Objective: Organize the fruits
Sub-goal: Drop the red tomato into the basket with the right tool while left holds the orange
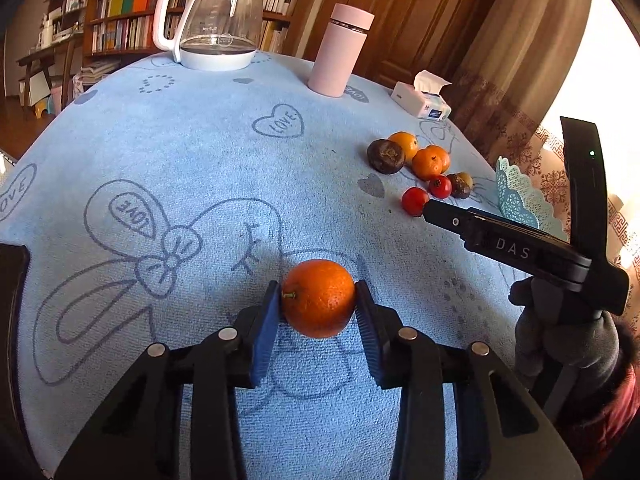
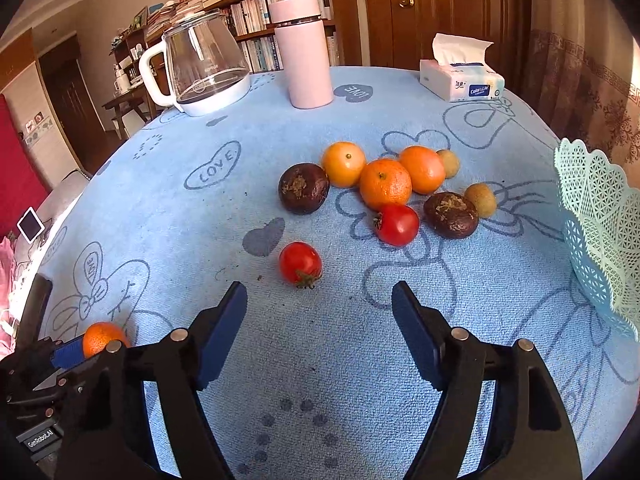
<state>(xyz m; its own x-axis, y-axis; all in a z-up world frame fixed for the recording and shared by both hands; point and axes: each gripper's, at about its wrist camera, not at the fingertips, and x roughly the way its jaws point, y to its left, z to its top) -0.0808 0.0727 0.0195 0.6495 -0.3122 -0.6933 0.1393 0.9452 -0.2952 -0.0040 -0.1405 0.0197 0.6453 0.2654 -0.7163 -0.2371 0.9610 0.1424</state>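
Note:
My left gripper [image 1: 318, 296] is shut on an orange [image 1: 319, 298], held just above the blue cloth; the orange also shows in the right wrist view [image 2: 102, 337]. My right gripper [image 2: 319, 300] is open and empty, just short of a red tomato [image 2: 300, 263]. Beyond it lie a second tomato [image 2: 397, 224], three oranges [image 2: 385, 184], two dark purple fruits [image 2: 303, 188] and two small kiwis [image 2: 480, 199]. A pale teal lace basket [image 2: 600, 224] stands at the right edge. The right gripper shows in the left wrist view [image 1: 430, 210], next to a tomato [image 1: 414, 201].
A glass kettle [image 2: 206, 68], a pink flask [image 2: 304, 52] and a tissue pack [image 2: 460, 76] stand along the table's far side. The table [image 2: 160, 200] wears a blue patterned cloth. Bookshelves and a wooden door lie behind.

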